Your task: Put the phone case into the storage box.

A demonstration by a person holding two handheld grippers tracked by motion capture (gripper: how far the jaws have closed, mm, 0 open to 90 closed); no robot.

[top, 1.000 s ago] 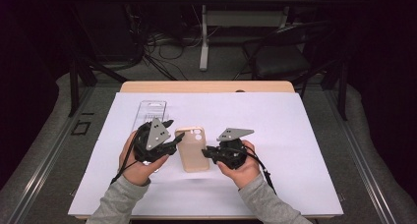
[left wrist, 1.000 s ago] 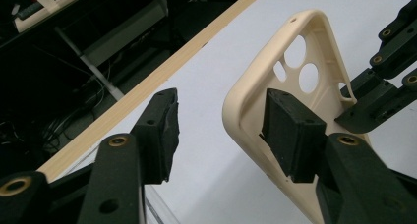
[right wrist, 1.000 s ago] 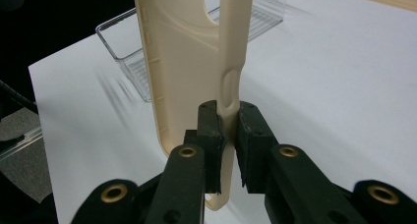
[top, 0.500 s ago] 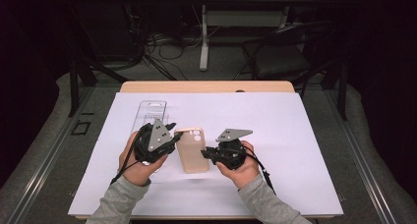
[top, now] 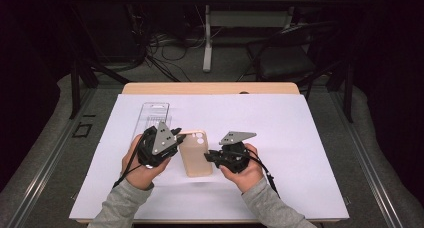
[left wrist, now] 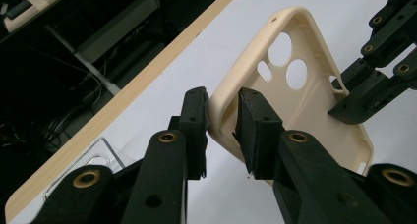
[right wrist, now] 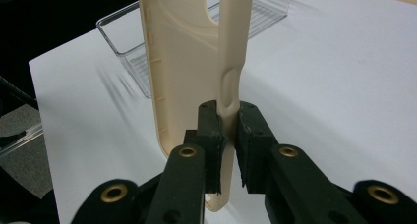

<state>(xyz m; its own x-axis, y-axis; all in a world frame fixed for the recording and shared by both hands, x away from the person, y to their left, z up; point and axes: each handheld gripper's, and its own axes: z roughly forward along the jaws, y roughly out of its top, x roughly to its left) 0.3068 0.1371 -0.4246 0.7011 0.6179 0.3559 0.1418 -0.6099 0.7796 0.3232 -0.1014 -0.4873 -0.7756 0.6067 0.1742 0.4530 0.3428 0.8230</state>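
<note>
Right tongs (right wrist: pixel 227 128): clamped on one long side edge of the phone case (top: pixel 195 152).
Left tongs (left wrist: pixel 221 117): pinching the opposite edge.
Phone case: beige, between both tongs, over the white bench (top: pixel 310 138).
Clear tray (top: pixel 152 115): just beyond the case.

We are holding the left tongs (top: pixel 176 138) and right tongs (top: pixel 210 157) near the table's near edge, tips pointing inward toward each other. Both forearms are coming in from that edge. Each pair's jaws are pinched nearly closed, clamping something.
</note>
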